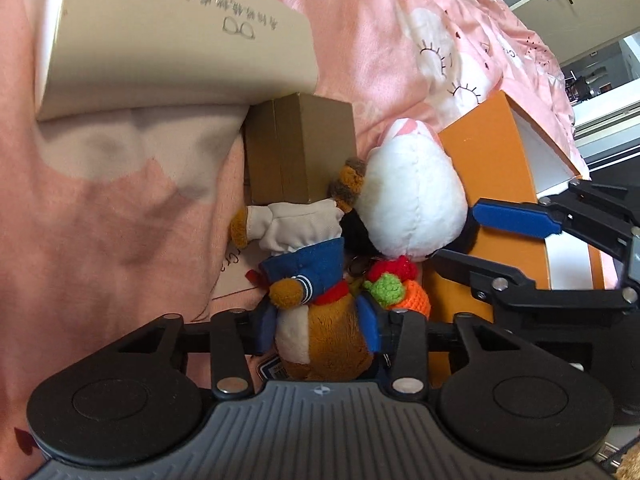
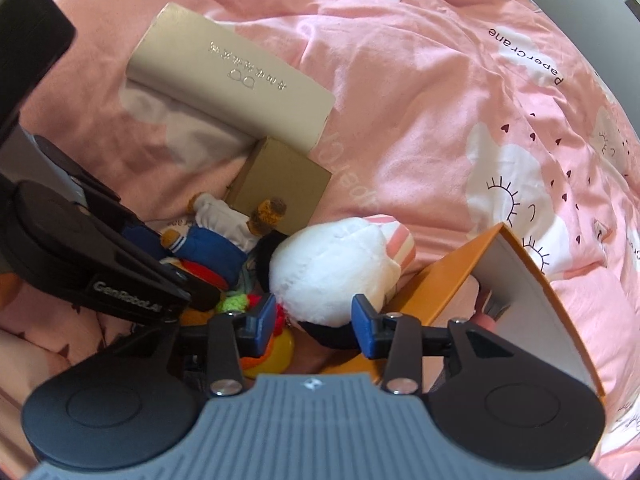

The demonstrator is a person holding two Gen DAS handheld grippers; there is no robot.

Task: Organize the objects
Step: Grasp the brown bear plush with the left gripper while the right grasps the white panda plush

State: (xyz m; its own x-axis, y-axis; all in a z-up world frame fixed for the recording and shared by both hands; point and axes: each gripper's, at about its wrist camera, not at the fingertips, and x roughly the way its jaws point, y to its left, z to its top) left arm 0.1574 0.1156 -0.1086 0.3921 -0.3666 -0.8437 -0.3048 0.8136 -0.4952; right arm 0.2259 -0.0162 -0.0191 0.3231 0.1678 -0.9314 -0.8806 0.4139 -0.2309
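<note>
Plush toys: we have the left gripper (image 1: 320,320) apparently clamped on the brown bear plush (image 1: 320,344) beside the orange box (image 2: 460,276) on the pink bedding (image 2: 420,100), right gripper (image 2: 314,320) part-open around the white plush (image 2: 332,268), ungripped, so next comes lifting the bear boxward.

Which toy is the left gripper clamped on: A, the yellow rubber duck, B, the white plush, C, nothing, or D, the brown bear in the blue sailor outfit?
D: in the left wrist view the left gripper has the brown bear pinched between its blue pads.
</note>
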